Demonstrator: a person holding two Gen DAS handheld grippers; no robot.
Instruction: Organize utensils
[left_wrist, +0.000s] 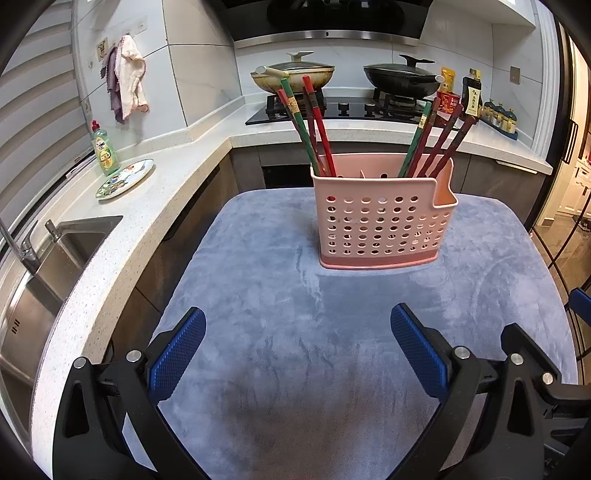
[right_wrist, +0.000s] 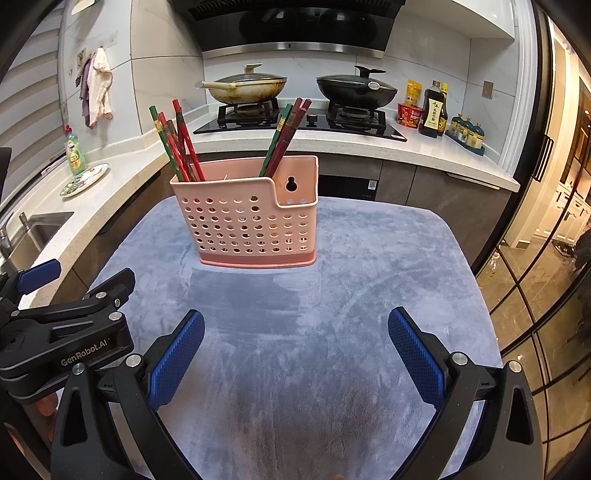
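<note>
A pink perforated utensil holder (left_wrist: 380, 225) stands upright on a blue-grey cloth (left_wrist: 280, 332); it also shows in the right wrist view (right_wrist: 251, 225). Red, green and dark chopsticks lean out of its left end (left_wrist: 314, 125) and its right end (left_wrist: 436, 136), in two bunches, also seen from the right wrist at the left (right_wrist: 177, 144) and right (right_wrist: 286, 136). My left gripper (left_wrist: 297, 332) is open and empty, low over the cloth in front of the holder. My right gripper (right_wrist: 295, 332) is open and empty beside it, to the right.
A white countertop (left_wrist: 122, 236) wraps the left and back, with a steel sink (left_wrist: 44, 266), a green soap bottle (left_wrist: 105, 149) and a patterned plate (left_wrist: 125, 179). Two lidded pans (right_wrist: 245, 88) (right_wrist: 356, 88) sit on the hob. Sauce bottles (right_wrist: 432, 110) stand at the right.
</note>
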